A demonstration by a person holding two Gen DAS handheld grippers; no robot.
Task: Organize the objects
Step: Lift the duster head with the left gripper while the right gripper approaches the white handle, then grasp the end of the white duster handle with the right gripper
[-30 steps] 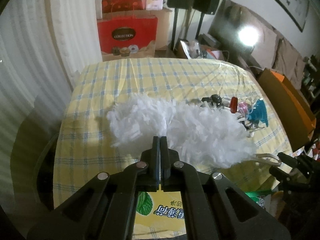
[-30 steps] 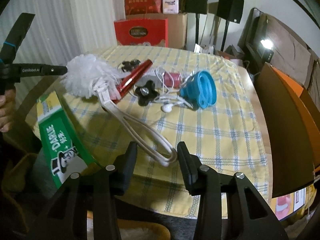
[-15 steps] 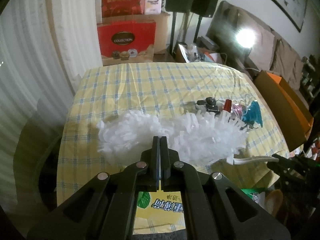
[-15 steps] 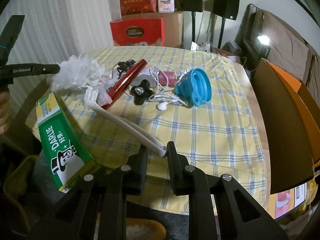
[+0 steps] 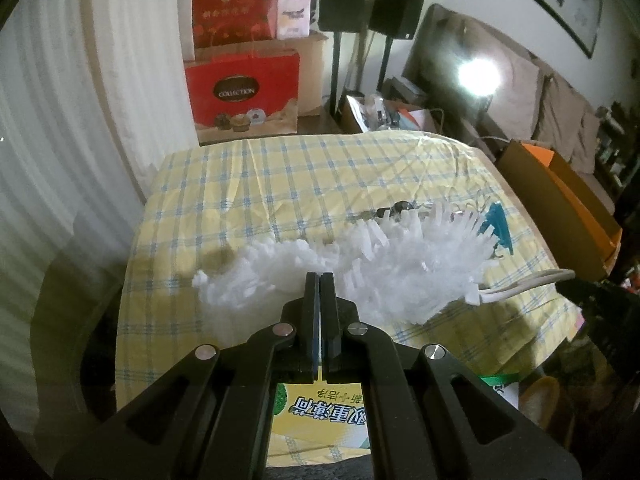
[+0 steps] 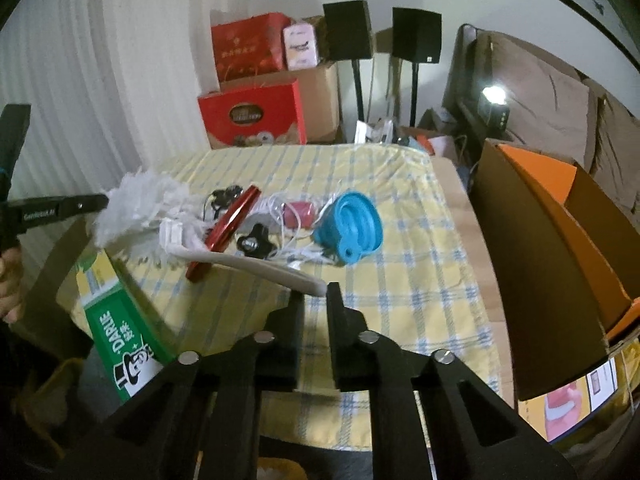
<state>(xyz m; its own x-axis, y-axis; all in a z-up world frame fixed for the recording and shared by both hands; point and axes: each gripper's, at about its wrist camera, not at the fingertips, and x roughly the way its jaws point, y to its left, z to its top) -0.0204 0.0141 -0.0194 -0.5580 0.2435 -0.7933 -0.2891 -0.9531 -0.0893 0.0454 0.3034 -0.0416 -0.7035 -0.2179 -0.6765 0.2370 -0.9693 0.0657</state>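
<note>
A white fluffy duster [image 5: 360, 272] with a white looped handle [image 6: 256, 266] is held above the yellow checked tablecloth [image 5: 280, 176]. My left gripper [image 5: 320, 280] is shut on the duster's fluffy head [image 6: 136, 200]. My right gripper [image 6: 314, 292] is shut on the end of the handle. On the cloth lie a red tube [image 6: 226, 236], a black knob [image 6: 254, 245], white earphones [image 6: 296, 236], a pink spool [image 6: 298, 214] and a blue collapsible funnel [image 6: 352, 228].
A green and yellow Darlie box [image 6: 120, 324] stands at the table's near left edge. An open brown and orange carton [image 6: 552, 248] stands to the right. Red gift bags [image 5: 244, 88] and black speakers [image 5: 344, 0] are behind the table.
My right gripper closed on the handle's end. Both grippers have lifted the duster off the cloth, and it now hangs between them.
</note>
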